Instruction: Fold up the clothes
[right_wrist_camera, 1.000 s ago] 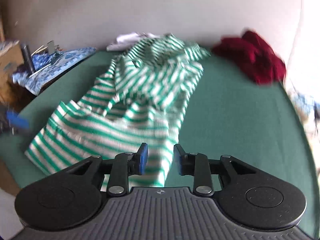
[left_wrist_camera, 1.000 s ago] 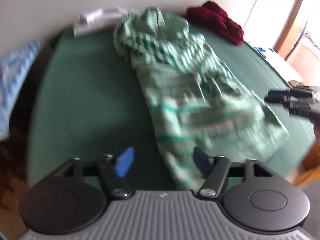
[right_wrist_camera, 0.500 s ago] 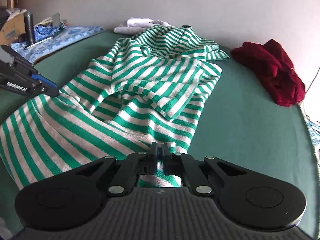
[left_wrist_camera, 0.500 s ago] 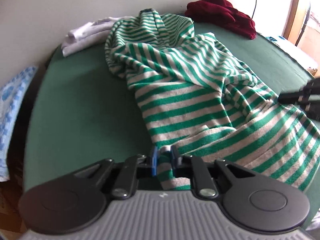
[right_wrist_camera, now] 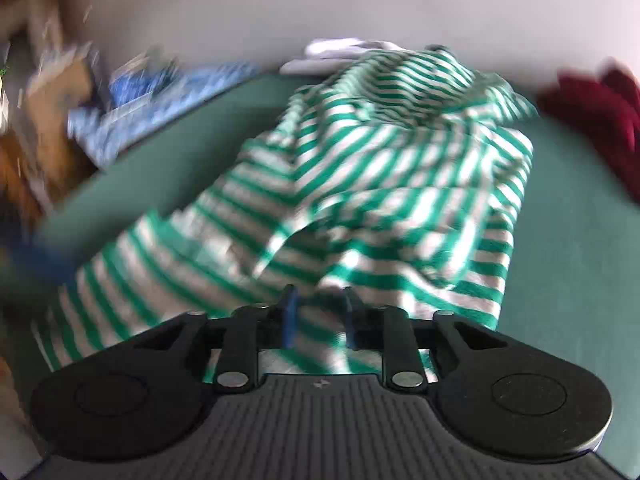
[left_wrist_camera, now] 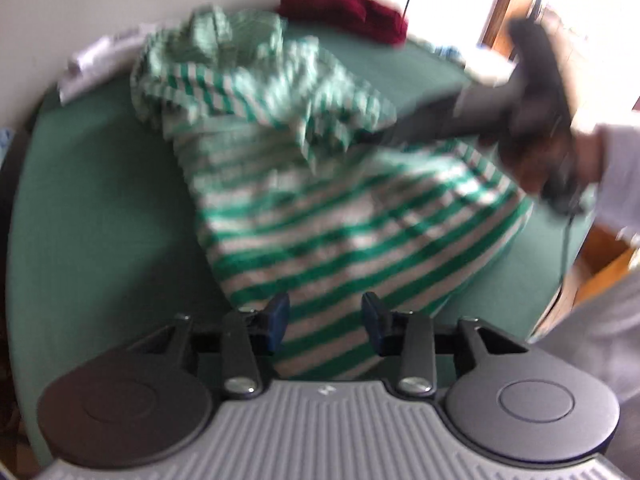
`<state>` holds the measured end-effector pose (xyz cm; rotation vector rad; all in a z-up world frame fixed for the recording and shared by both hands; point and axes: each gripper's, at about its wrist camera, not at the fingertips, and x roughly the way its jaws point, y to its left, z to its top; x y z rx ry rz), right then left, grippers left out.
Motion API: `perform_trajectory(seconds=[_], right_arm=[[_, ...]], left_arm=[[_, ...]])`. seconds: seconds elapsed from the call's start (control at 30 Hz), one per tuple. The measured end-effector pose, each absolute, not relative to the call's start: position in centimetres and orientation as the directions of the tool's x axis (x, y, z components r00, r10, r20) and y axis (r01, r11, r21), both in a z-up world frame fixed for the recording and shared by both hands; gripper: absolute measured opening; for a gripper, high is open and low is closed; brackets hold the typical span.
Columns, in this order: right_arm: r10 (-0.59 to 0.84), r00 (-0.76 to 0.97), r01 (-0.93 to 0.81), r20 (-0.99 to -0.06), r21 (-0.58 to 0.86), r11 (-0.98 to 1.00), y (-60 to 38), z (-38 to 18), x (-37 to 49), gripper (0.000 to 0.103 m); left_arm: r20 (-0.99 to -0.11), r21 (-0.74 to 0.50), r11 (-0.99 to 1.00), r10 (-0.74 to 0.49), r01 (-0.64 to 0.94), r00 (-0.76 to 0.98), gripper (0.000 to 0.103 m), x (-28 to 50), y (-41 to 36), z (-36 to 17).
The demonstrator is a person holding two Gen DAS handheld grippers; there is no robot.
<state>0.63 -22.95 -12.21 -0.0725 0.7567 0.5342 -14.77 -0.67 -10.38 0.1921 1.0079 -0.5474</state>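
A green-and-white striped garment (left_wrist_camera: 336,216) lies spread along the green table (left_wrist_camera: 104,216), its hem toward me and its bunched top at the far end. It also shows in the right wrist view (right_wrist_camera: 360,184). My left gripper (left_wrist_camera: 324,322) is open over the hem, with striped cloth lying between its blue pads. My right gripper (right_wrist_camera: 318,316) is open too, over the other hem corner. The right gripper and the hand holding it (left_wrist_camera: 532,92) show at the right of the left wrist view. Both views are blurred by motion.
A dark red garment (left_wrist_camera: 344,4) lies at the far right of the table (right_wrist_camera: 592,128). White cloth (right_wrist_camera: 340,54) lies at the far edge. Blue patterned fabric and clutter (right_wrist_camera: 132,100) sit off the table's left side. A wall stands behind.
Half a second ago both grippers were shut on the hem of the striped garment. Now both are open and the cloth has dropped. Both cameras have shifted and the views have blurred.
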Motion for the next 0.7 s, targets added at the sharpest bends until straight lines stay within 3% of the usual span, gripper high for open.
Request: perform_trajectory(seconds=[0.1, 0.2, 0.27, 0.33, 0.37, 0.4, 0.47, 0.6, 0.7], right_arm=[[0.457, 0.592, -0.458, -0.664, 0.189, 0.868, -26.6, -9.8, -1.1, 0.03], [0.497, 0.509, -0.446, -0.703, 0.278, 0.851, -30.4, -8.6, -5.1, 0.041], [0.51, 0.449, -0.418, -0.733, 0.332, 0.845, -32.2, -8.7, -7.6, 0.045], [0.506, 0.406, -0.41, -0.761, 0.344, 0.845, -32.3, -9.8, -9.1, 0.045], [0.485, 0.408, -0.407, -0.774, 0.322, 0.855, -32.0, -10.5, -9.3, 0.036], [0.471, 0.41, -0.394, -0.781, 0.314, 0.864, -32.0, -11.1, -9.3, 0.012], [0.464, 0.425, -0.344, -0.777, 0.336, 0.877, -32.5, -11.8, -8.8, 0.007], [0.47, 0.482, -0.351, -0.739, 0.328, 0.877, -33.0, -10.3, -8.0, 0.005], [0.441, 0.406, -0.418, -0.801, 0.266, 0.869, -32.1, -11.0, -8.4, 0.006]], left_arm=[[-0.849, -0.102, 0.865, -0.333, 0.491, 0.41, 0.042, -15.8, 0.4, -10.4], [-0.849, -0.119, 0.88, -0.331, 0.46, 0.413, 0.063, -16.8, 1.8, -10.1], [-0.864, -0.142, 0.883, -0.331, 0.448, 0.378, 0.064, -16.7, 2.1, -11.0], [-0.871, -0.14, 0.876, -0.331, 0.462, 0.364, 0.05, -16.8, 1.6, -11.7], [-0.871, -0.134, 0.87, -0.332, 0.475, 0.362, 0.042, -16.8, 1.3, -11.7], [-0.874, -0.128, 0.863, -0.331, 0.489, 0.356, 0.028, -16.7, 1.0, -11.7], [-0.884, -0.122, 0.849, -0.328, 0.515, 0.332, 0.009, -16.3, 0.8, -11.4], [-0.902, -0.076, 0.815, -0.302, 0.574, 0.309, 0.005, -16.4, 0.8, -11.0], [-0.919, -0.034, 0.781, -0.27, 0.623, 0.288, 0.002, -17.1, 0.3, -11.1]])
